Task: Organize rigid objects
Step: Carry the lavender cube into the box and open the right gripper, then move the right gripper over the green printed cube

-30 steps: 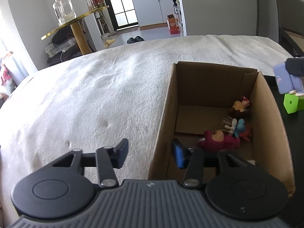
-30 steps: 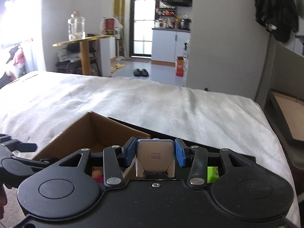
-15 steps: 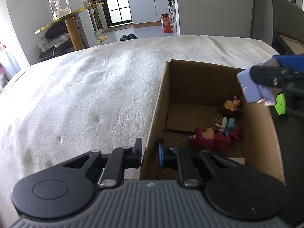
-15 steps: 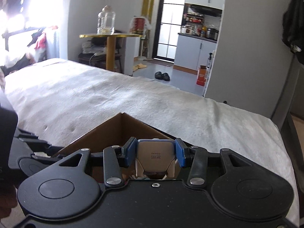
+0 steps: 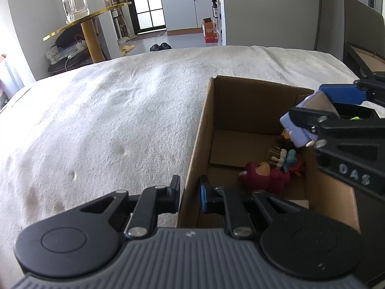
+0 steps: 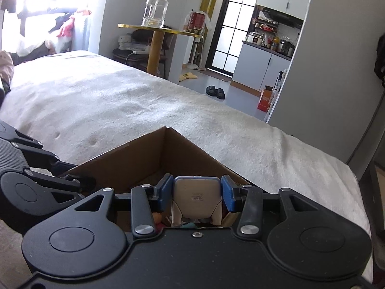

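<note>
— Status of my grippers?
— Left gripper [image 5: 190, 193] clamped on the cardboard box [image 5: 204, 120] wall. Right gripper [image 6: 196, 193] clamped on a lavender block [image 6: 196, 198], held above the box interior.

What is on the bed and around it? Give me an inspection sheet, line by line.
Surface: white blanket over a bed, dimpled in spots.
Job's things: open cardboard box on the blanket; pink plush figure and other small toys inside; a small purple-grey boxy gadget held over the box.
Clutter: nothing seen loose on the blanket.
Grippers: left gripper shut on the box's near wall; right gripper shut on the gadget.
Cables: white cord and power strip under the gold side table.
Surroundings: glass jar on that table, slippers on the floor, kitchen cabinets beyond.
</note>
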Available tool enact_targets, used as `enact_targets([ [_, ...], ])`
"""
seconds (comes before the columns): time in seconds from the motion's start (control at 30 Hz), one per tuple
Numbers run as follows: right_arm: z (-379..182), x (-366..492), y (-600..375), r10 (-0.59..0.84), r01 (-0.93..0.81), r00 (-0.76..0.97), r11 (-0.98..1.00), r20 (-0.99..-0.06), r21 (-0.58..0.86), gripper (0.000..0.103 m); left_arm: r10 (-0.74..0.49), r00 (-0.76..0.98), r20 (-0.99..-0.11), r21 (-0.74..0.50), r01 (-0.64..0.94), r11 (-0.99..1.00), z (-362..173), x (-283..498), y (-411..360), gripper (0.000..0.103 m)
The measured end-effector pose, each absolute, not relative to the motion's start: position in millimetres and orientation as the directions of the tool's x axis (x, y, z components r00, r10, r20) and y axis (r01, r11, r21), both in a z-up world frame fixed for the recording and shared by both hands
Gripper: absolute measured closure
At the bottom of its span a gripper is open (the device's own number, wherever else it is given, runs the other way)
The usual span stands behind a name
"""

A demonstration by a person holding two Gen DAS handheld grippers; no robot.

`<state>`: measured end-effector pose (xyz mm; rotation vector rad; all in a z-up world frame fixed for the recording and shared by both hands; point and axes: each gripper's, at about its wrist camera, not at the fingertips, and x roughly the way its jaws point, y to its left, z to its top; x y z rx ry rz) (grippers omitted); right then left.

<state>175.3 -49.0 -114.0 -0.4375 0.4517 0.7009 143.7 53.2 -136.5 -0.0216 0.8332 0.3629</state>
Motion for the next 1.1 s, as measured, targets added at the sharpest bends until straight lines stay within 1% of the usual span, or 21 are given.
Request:
enact_targets([
  [0.13, -119.6, 171.1, -41.4, 0.498, -0.700, 0.677, 0.662, -0.541, -0.266, 0.059, 0.310, 0.610, -0.729, 0.131, -0.320, 0.938, -136.2, 144.2, 52.2, 0.087],
  [0.17, -119.3, 169.6, -42.2, 0.497, -0.696, 0.685, 0.663, -0.533, -0.276, 0.056, 0.313, 0.605, -0.732, 0.135, -0.322, 0.937, -136.2, 144.8, 51.9, 0.086],
  [0.2, -118.1, 168.8, -43.4, 0.496, -0.693, 0.689, 0.666, -0.529, -0.278, 0.056, 0.316, 0.604, -0.732, 0.138, -0.323, 0.936, -136.0, 145.3, 51.5, 0.086],
  [0.33, -113.4, 171.7, -57.0, 0.489, -0.678, 0.685, 0.700, -0.541, -0.225, 0.053, 0.330, 0.594, -0.734, 0.155, -0.327, 0.932, -136.0, 147.4, 49.4, 0.083],
  [0.4, -112.2, 172.6, -65.8, 0.480, -0.664, 0.690, 0.718, -0.542, -0.209, 0.047, 0.331, 0.581, -0.743, 0.161, -0.325, 0.932, -136.8, 149.3, 48.8, 0.081],
  [0.47, -110.8, 171.8, -76.5, 0.470, -0.644, 0.702, 0.740, -0.534, -0.194, 0.037, 0.325, 0.577, -0.749, 0.158, -0.322, 0.933, -136.5, 150.0, 49.3, 0.076],
  [0.5, -110.3, 172.4, -80.9, 0.465, -0.634, 0.706, 0.751, -0.534, -0.184, 0.034, 0.325, 0.576, -0.750, 0.156, -0.324, 0.933, -135.9, 149.8, 49.4, 0.068],
  [0.53, -110.1, 173.6, -84.5, 0.462, -0.626, 0.708, 0.760, -0.533, -0.173, 0.029, 0.329, 0.573, -0.750, 0.158, -0.327, 0.932, -135.2, 149.9, 49.1, 0.056],
  [0.57, -110.0, 174.1, -89.0, 0.460, -0.618, 0.712, 0.769, -0.530, -0.163, 0.024, 0.335, 0.571, -0.750, 0.164, -0.330, 0.929, -134.3, 150.3, 48.3, 0.051],
  [0.6, -109.8, 173.9, -93.0, 0.457, -0.611, 0.715, 0.776, -0.528, -0.155, 0.022, 0.341, 0.570, -0.747, 0.170, -0.331, 0.928, -133.5, 150.6, 47.1, 0.041],
  [0.63, -110.1, 174.3, -97.1, 0.451, -0.602, 0.719, 0.785, -0.528, -0.149, 0.017, 0.346, 0.571, -0.745, 0.178, -0.330, 0.927, -132.6, 150.9, 46.1, 0.034],
  [0.67, -110.2, 174.7, -101.3, 0.443, -0.591, 0.724, 0.794, -0.529, -0.144, 0.014, 0.352, 0.572, -0.741, 0.187, -0.327, 0.926, -131.6, 151.0, 44.4, 0.031],
  [0.73, -110.6, 174.9, -109.4, 0.436, -0.578, 0.728, 0.805, -0.529, -0.133, 0.012, 0.360, 0.575, -0.734, 0.202, -0.322, 0.925, -129.9, 151.7, 41.9, 0.024],
  [0.8, -111.6, 175.4, -115.1, 0.431, -0.567, 0.732, 0.815, -0.528, -0.121, 0.008, 0.361, 0.580, -0.731, 0.207, -0.316, 0.926, -128.4, 152.4, 39.9, 0.023],
  [0.93, -113.7, 177.7, -129.4, 0.422, -0.543, 0.738, 0.835, -0.526, -0.092, 0.008, 0.349, 0.593, -0.725, 0.193, -0.312, 0.930, -124.0, 152.0, 37.4, 0.023],
  [1.1, -116.2, 179.9, -148.5, 0.406, -0.504, 0.742, 0.863, -0.533, -0.043, 0.008, 0.346, 0.604, -0.718, 0.206, -0.290, 0.935, -120.2, 153.9, 31.6, 0.023],
])
